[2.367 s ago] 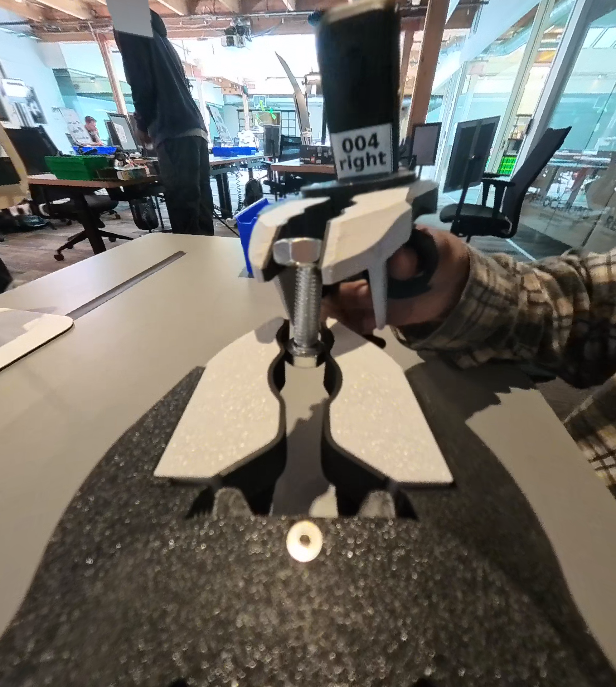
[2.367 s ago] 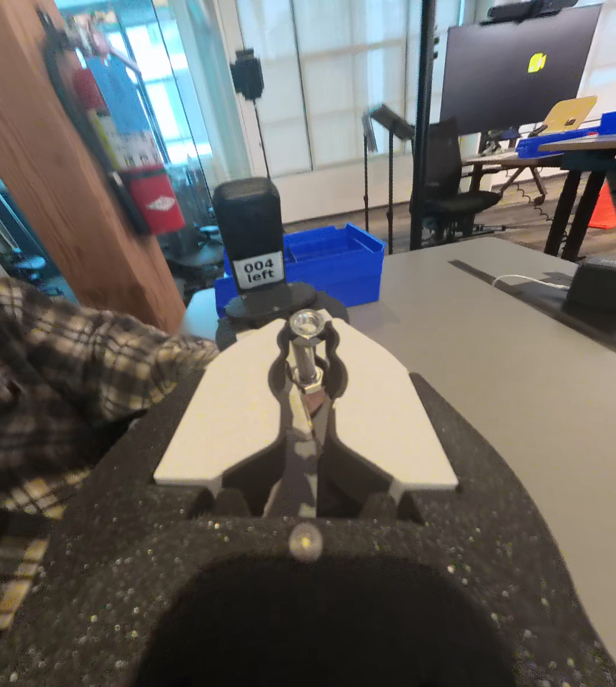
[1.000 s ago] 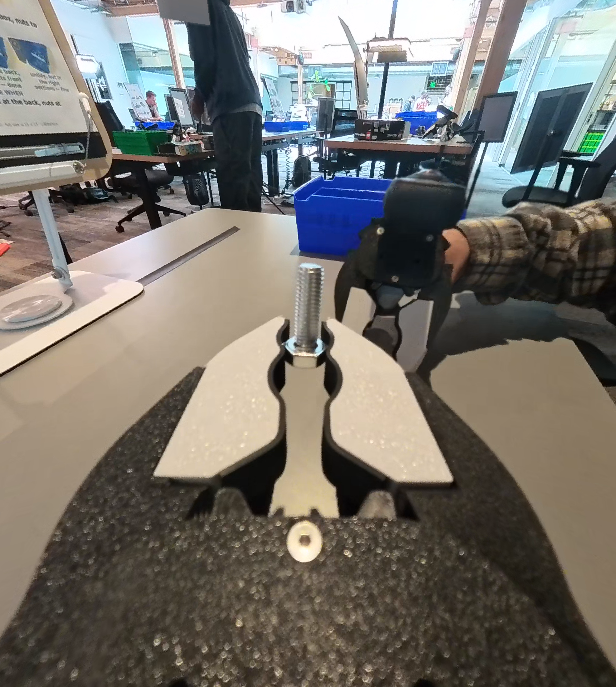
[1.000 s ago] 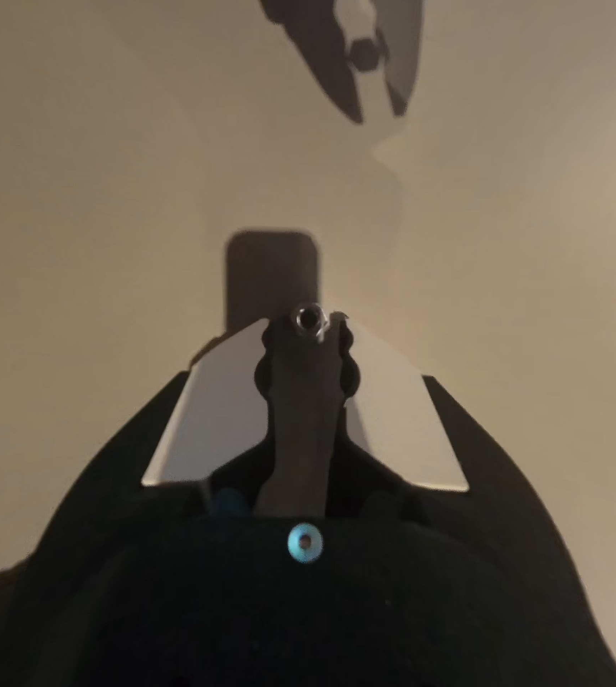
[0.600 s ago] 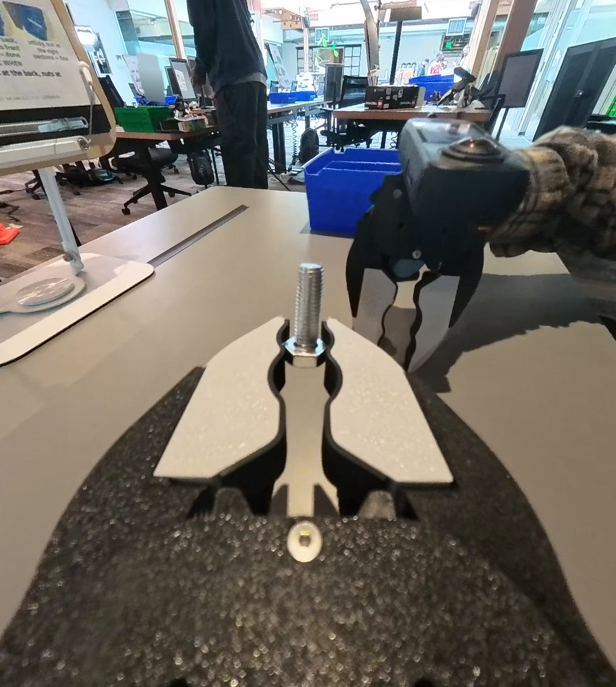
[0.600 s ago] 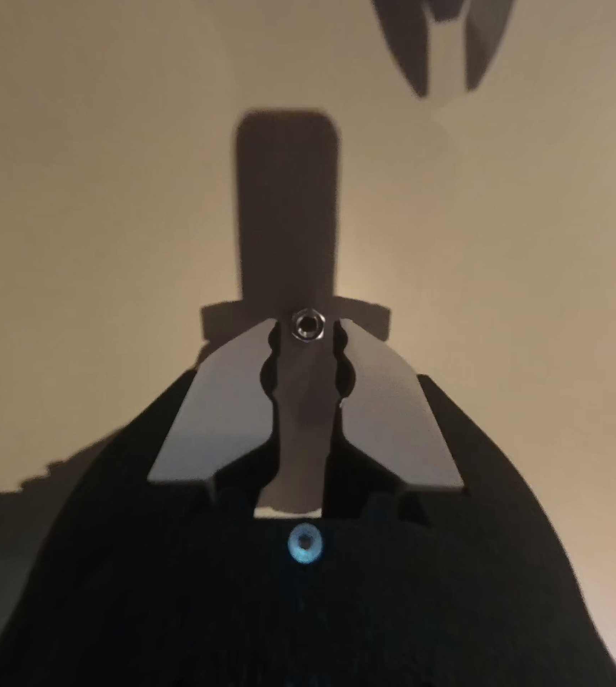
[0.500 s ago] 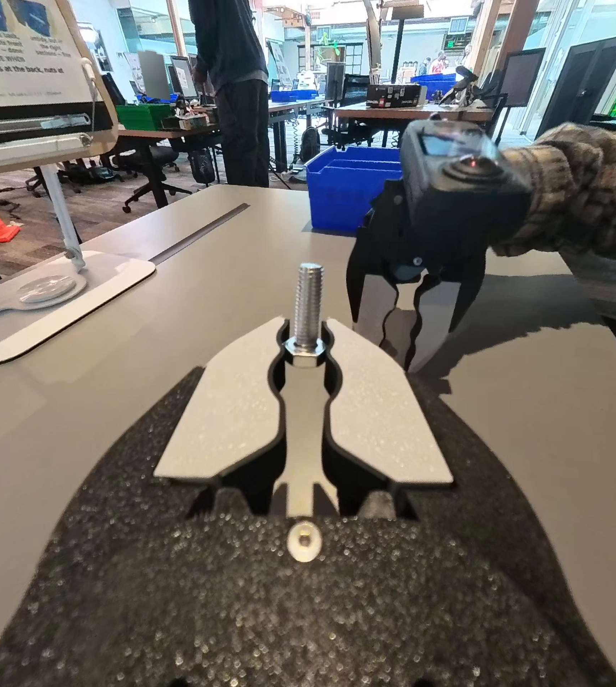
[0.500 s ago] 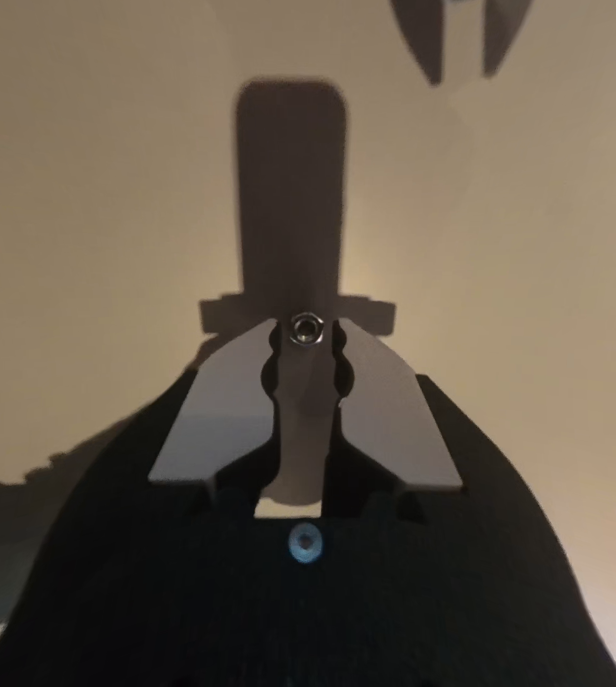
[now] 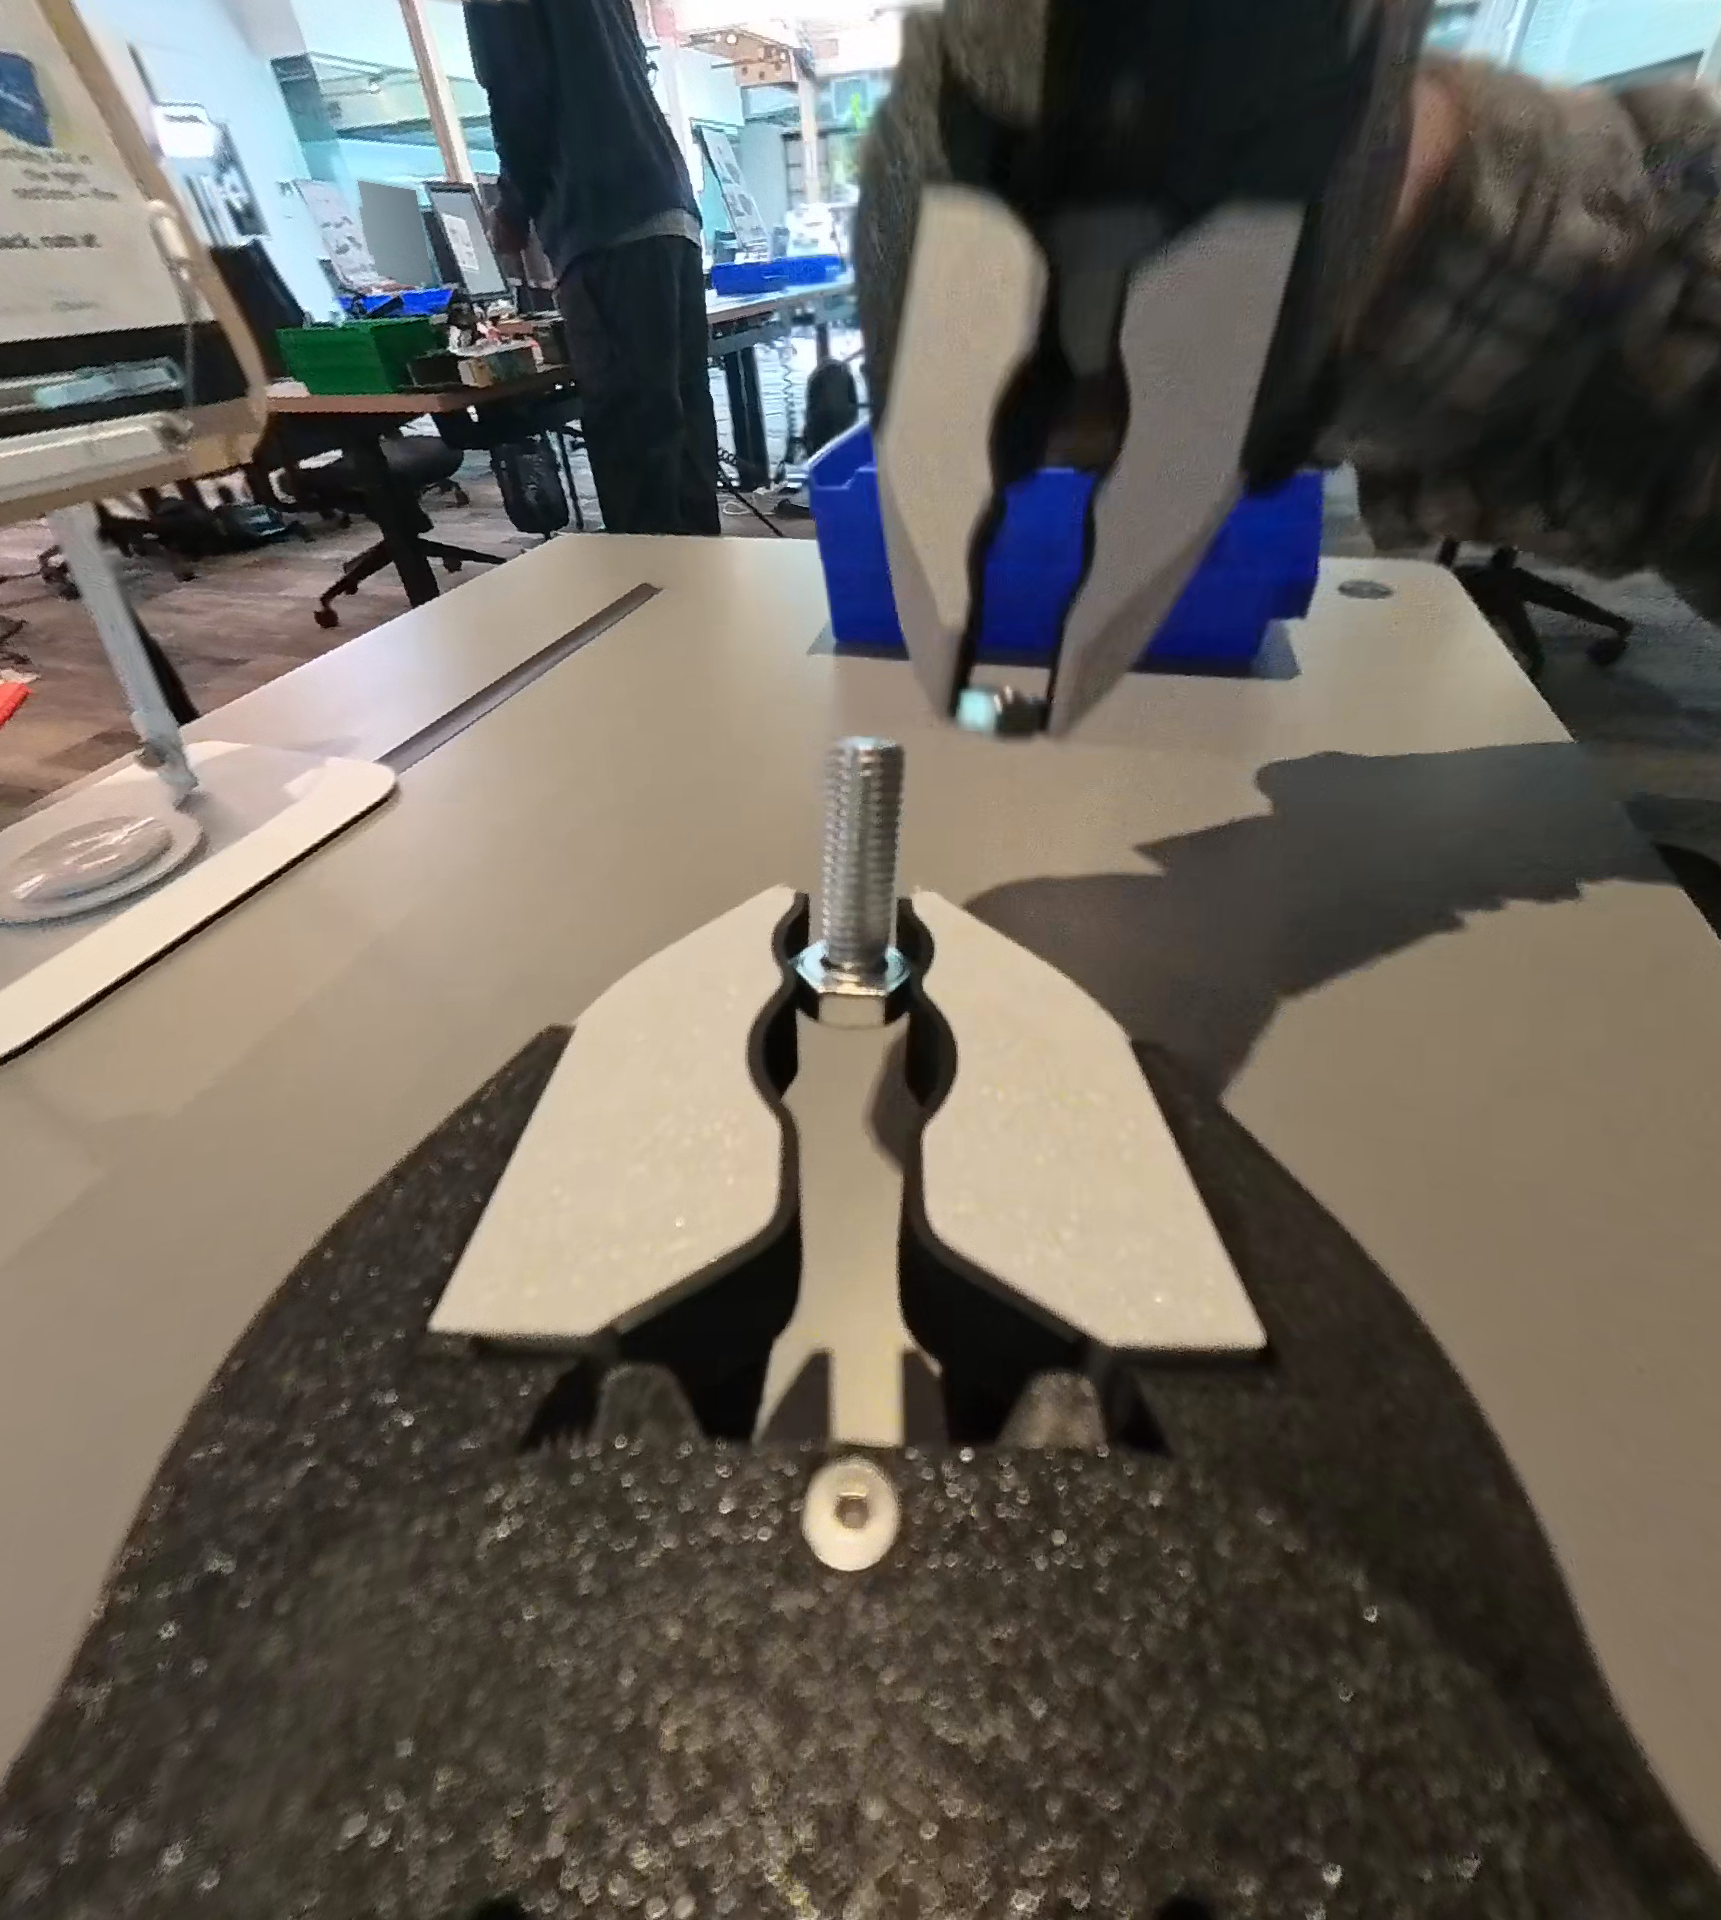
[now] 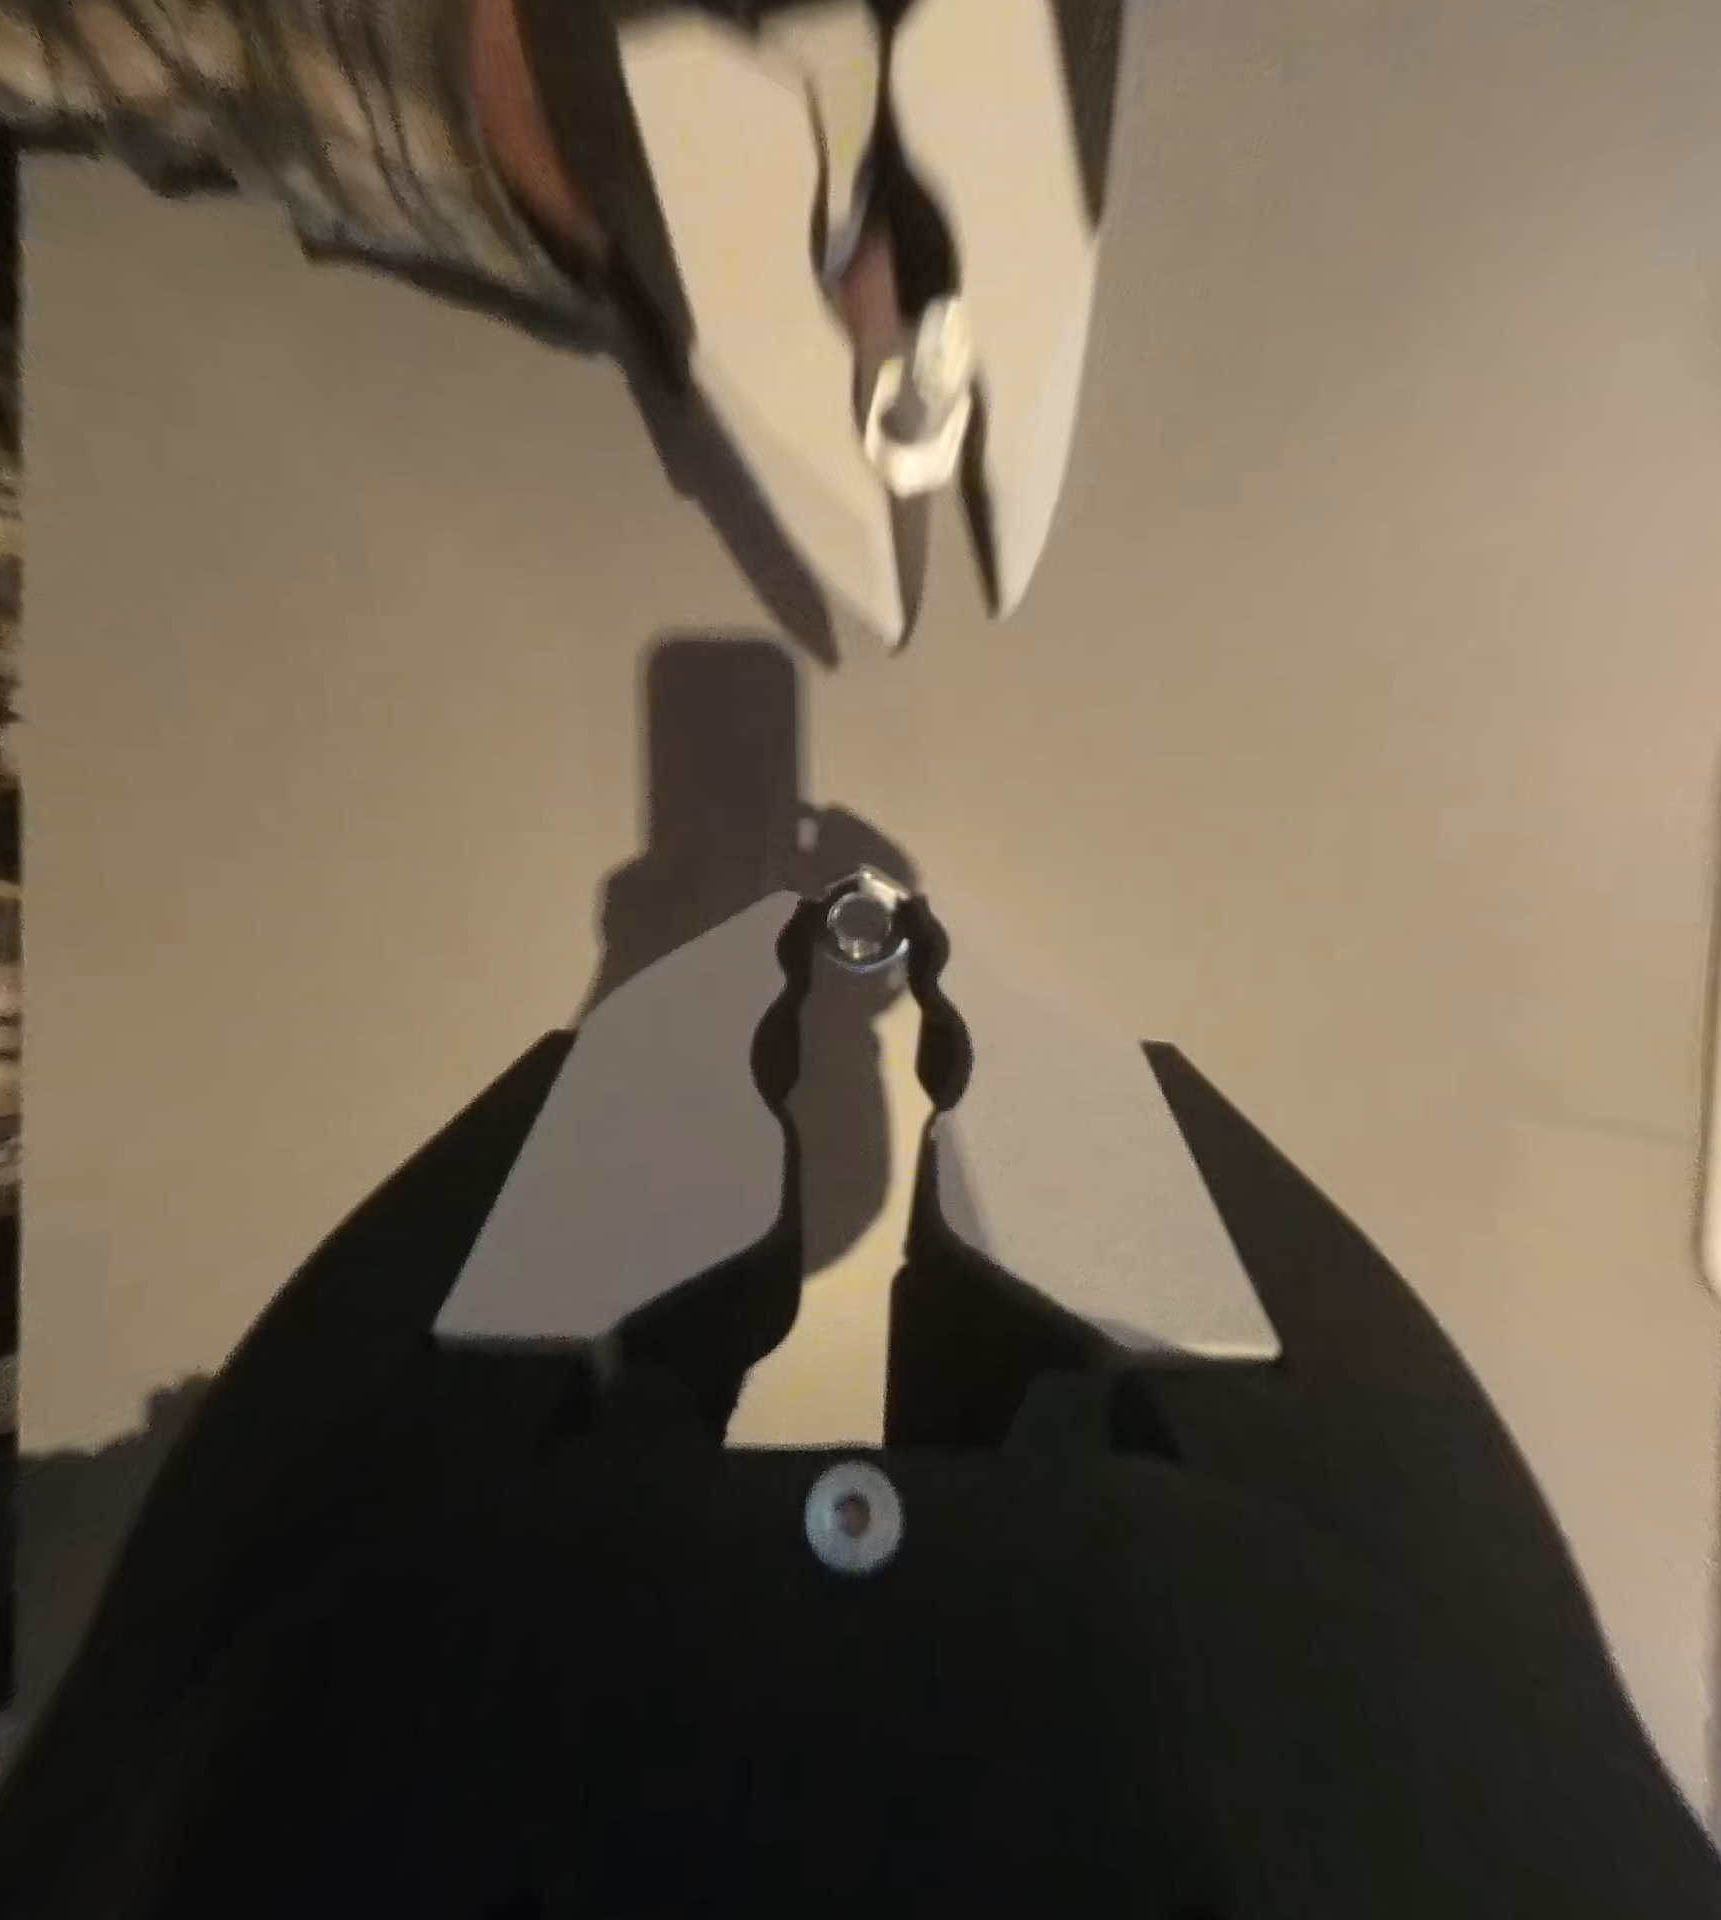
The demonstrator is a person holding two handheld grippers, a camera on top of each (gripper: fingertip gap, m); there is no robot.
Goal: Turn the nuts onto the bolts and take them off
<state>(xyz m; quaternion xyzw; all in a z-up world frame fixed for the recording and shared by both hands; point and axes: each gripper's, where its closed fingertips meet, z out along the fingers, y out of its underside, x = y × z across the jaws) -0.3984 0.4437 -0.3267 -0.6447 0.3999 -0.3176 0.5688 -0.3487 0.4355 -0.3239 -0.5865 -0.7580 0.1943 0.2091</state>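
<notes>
1. Bolt (image 9: 861, 831) stood upright, thread end up, head pinched between the left gripper (image 9: 851, 961) tips just above the table (image 9: 420, 935).
2. Right gripper (image 9: 1001, 712) pointed down, tips pinching a nut (image 9: 991, 715).
3. Nut hung in the air just beyond and right of the bolt tip, not touching it.
4. Right wrist view looked straight down; frame was blurred. Nut (image 10: 861, 935) sat at the right gripper (image 10: 861, 940) tips, left gripper (image 10: 923, 582) ahead with the bolt (image 10: 923, 416).
5. Blue bin (image 9: 1043, 561) sat at the far table edge.

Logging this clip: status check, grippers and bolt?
Left gripper shut on bolt, threads up. Right gripper shut on nut, above and just beyond the bolt tip, apart. Nothing between.
</notes>
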